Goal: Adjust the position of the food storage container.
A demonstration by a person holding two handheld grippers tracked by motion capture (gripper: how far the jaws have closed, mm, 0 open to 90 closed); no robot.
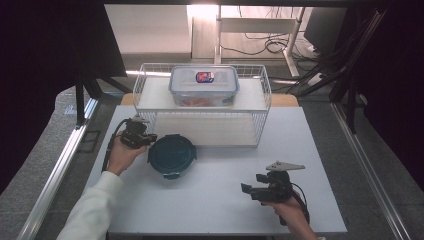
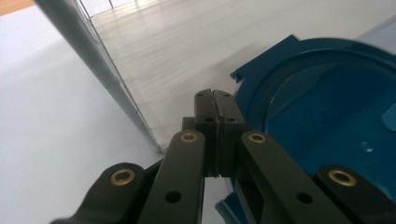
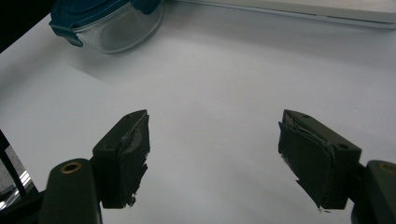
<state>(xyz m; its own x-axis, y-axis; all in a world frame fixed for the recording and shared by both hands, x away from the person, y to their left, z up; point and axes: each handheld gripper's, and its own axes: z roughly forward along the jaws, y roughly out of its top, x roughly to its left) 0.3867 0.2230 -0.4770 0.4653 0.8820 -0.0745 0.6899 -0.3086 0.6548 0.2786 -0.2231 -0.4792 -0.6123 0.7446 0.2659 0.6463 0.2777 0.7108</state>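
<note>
Here the round container sits just beside the left gripper.

No text can be read.
One red and blue label sits on the lid of the clear box on the far rack, but its print is too small to read.

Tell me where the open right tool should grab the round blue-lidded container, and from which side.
Probably the round container's clear wall under the blue lid, jaws straddling its width, coming low from the right tool's side. The lid is broad and flat; the shut left tool occupies its far-left edge.
</note>
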